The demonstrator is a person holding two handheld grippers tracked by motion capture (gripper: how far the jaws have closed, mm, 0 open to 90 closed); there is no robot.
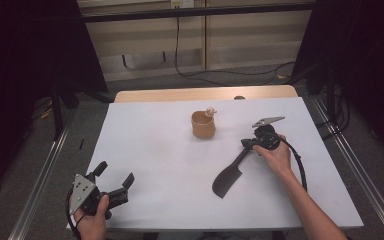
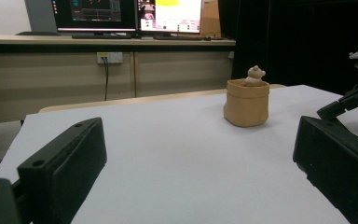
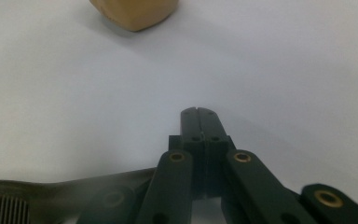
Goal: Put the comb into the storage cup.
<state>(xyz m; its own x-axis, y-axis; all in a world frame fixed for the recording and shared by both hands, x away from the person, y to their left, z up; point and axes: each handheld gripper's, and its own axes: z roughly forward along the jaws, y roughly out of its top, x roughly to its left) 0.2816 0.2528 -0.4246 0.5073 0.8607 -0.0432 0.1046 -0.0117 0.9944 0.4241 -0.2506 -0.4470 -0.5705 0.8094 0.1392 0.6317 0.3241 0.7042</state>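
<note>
The right gripper (image 1: 246, 143) is closed on the spatula (image 1: 228, 177) handle — blade trailing toward 7 o'clock. The left gripper (image 1: 114, 176) rests open. The spatula should be kept low when swung toward the pot (image 1: 203, 125) at 11 o'clock.

A matt black plastic spatula (image 1: 228, 178) lies on smooth white tabletop (image 1: 165, 155); the tan pot (image 1: 203, 124) looks matt.

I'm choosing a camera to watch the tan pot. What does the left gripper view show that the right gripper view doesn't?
Left gripper view: a small figure sitting in the tan pot, monitors on a desk behind, and the left gripper open wide. Right gripper view: the right gripper shut on nothing, and a black ribbed tool at lower left. Both: that pot and the white table.
</note>
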